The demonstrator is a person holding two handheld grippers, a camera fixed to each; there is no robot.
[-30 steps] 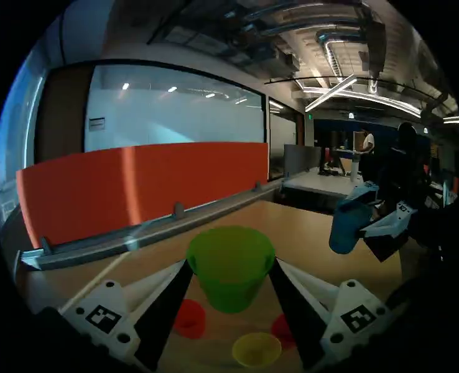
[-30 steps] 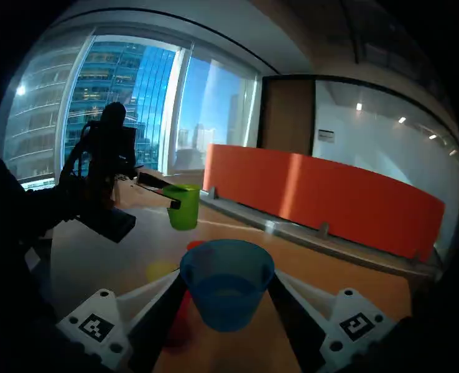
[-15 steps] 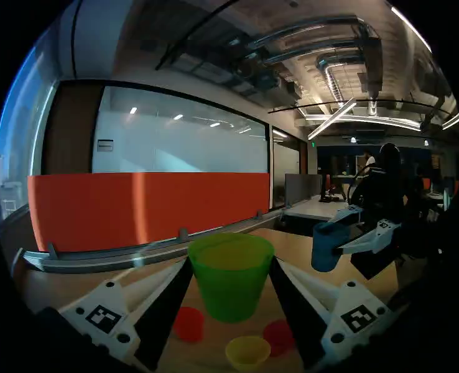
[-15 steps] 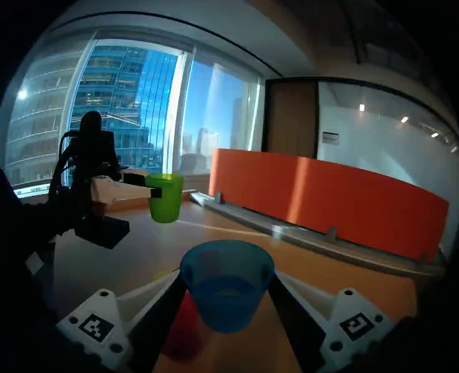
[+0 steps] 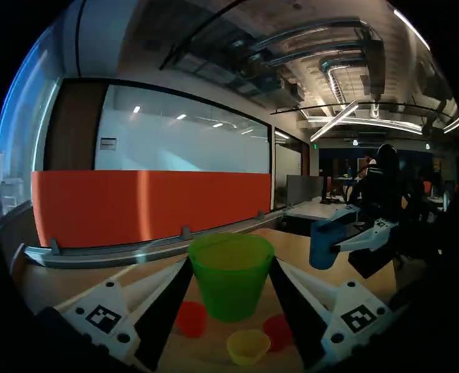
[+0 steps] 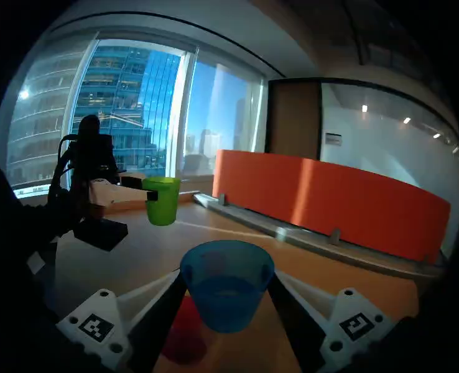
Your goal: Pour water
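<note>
**Holding two cups aloft, pour not yet begun**

Item: blue cup (image 6: 227, 298), upright, pinched on both sides by the right gripper (image 6: 227, 276). Its fill level is hard to judge.

Position: well apart from the green cup (image 5: 231, 283), off to its right in the left gripper view, at similar height.

Green cup: upright, clamped between the fingers of the left gripper (image 5: 231, 264), raised above the table (image 5: 292, 239).

Below the green cup: a red cup (image 5: 191, 318), a second red cup (image 5: 278, 331), a yellow cup (image 5: 248, 346).

Behind it: orange divider (image 5: 148, 208).

Risks, as judged:
- Tipping the blue cup before its rim is over the green cup would spill onto the table.
- Either cup may slip or flex in its pinch when tilted.
- The rims may knock together.

Markings: square black-and-white tags (image 5: 102, 318) on the gripper fingers. A wall sign (image 5: 108, 143) is too small to read. No brand is visible on the cups.
</note>
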